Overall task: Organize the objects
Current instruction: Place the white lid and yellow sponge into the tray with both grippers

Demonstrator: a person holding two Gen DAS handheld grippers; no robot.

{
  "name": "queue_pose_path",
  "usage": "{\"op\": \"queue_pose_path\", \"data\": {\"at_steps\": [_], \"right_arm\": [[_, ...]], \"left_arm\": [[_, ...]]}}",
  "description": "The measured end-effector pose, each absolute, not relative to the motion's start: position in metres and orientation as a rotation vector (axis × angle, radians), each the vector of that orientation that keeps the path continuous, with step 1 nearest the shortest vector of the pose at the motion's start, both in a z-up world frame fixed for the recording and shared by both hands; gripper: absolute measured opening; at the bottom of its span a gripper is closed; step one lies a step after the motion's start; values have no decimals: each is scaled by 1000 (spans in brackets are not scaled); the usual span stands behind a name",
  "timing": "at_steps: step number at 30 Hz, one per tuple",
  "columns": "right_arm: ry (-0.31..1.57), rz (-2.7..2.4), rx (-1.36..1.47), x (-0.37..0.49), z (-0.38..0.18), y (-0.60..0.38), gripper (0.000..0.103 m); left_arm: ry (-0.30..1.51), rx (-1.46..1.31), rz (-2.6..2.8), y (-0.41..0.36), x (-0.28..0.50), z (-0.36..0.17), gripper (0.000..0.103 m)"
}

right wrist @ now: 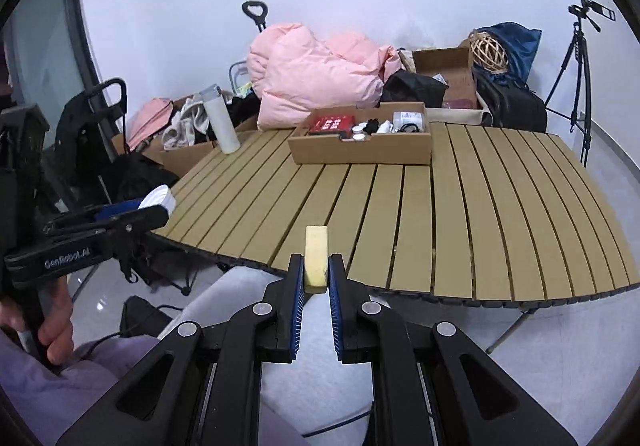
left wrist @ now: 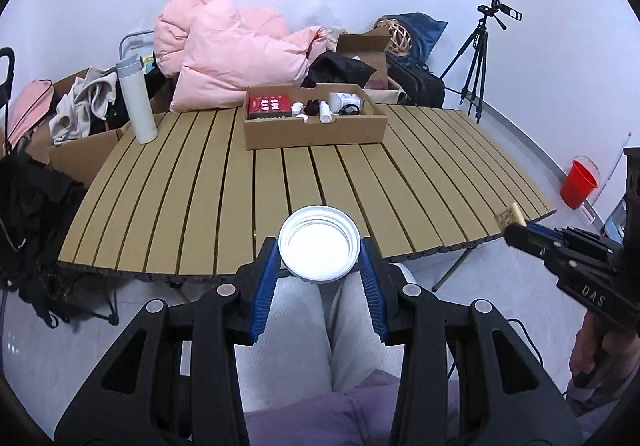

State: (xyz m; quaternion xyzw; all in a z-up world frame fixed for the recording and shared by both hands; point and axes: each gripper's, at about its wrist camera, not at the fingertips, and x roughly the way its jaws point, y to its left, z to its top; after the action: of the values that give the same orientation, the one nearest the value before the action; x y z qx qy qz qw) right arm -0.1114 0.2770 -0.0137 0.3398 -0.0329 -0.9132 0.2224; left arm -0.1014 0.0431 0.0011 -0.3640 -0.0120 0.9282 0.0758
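Note:
My left gripper point(left wrist: 319, 260) is shut on a round white lid point(left wrist: 319, 243), its hollow side facing the camera, held over the near edge of the slatted table point(left wrist: 200, 198). My right gripper point(right wrist: 316, 272) is shut on a thin pale yellow block point(right wrist: 316, 258), also above the table's near edge. Each gripper shows in the other view: the right gripper point(left wrist: 516, 224) with the block at the right, the left gripper point(right wrist: 156, 206) with the lid at the left. A cardboard tray point(left wrist: 316, 132) at the table's far side holds a red box point(left wrist: 270, 105) and small white and black items.
A white flask point(left wrist: 136, 102) stands at the table's far left corner. Behind the table lie a pink duvet point(left wrist: 236, 58), boxes of clothes and bags. A tripod with a camera point(left wrist: 476, 58) and a red bucket point(left wrist: 578, 184) stand on the floor at right. The person's legs are below the grippers.

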Motion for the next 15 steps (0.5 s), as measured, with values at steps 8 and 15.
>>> {"op": "queue_pose_path", "data": {"at_steps": [8, 15], "right_arm": [[-110, -2531, 971, -122, -19, 282, 13], [-81, -2543, 1036, -180, -26, 283, 13]], "left_arm": [[-62, -1149, 2769, 39, -118, -14, 36], [-165, -1203, 2741, 32, -184, -20, 36]]}}
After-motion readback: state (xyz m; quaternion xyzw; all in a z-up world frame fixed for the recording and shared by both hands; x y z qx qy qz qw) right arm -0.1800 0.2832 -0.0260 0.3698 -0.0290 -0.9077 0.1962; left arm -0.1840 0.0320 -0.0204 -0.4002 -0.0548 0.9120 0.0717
